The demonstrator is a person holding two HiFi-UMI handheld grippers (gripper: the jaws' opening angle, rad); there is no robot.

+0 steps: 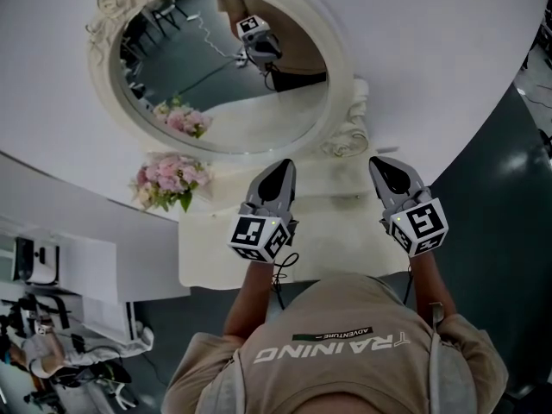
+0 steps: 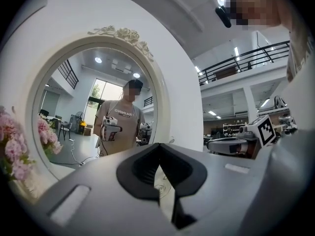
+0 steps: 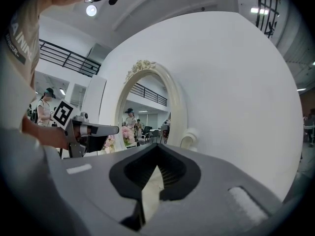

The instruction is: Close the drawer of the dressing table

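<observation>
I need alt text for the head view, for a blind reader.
Seen from above, a person holds the left gripper and right gripper, jaws together, over a white dressing table with an oval ornate-framed mirror and pink flower bouquet.

Mirror (image 1: 226, 74) behind dressing table (image 1: 332, 231), on wall. Flowers (image 1: 168, 179) at table's left end, just before mirror's lower left rim. Left gripper (image 1: 280, 167) and right gripper (image 1: 385, 164) side by side over tabletop, apart, tips toward mirror. Person (image 1: 345, 352) before table.
</observation>
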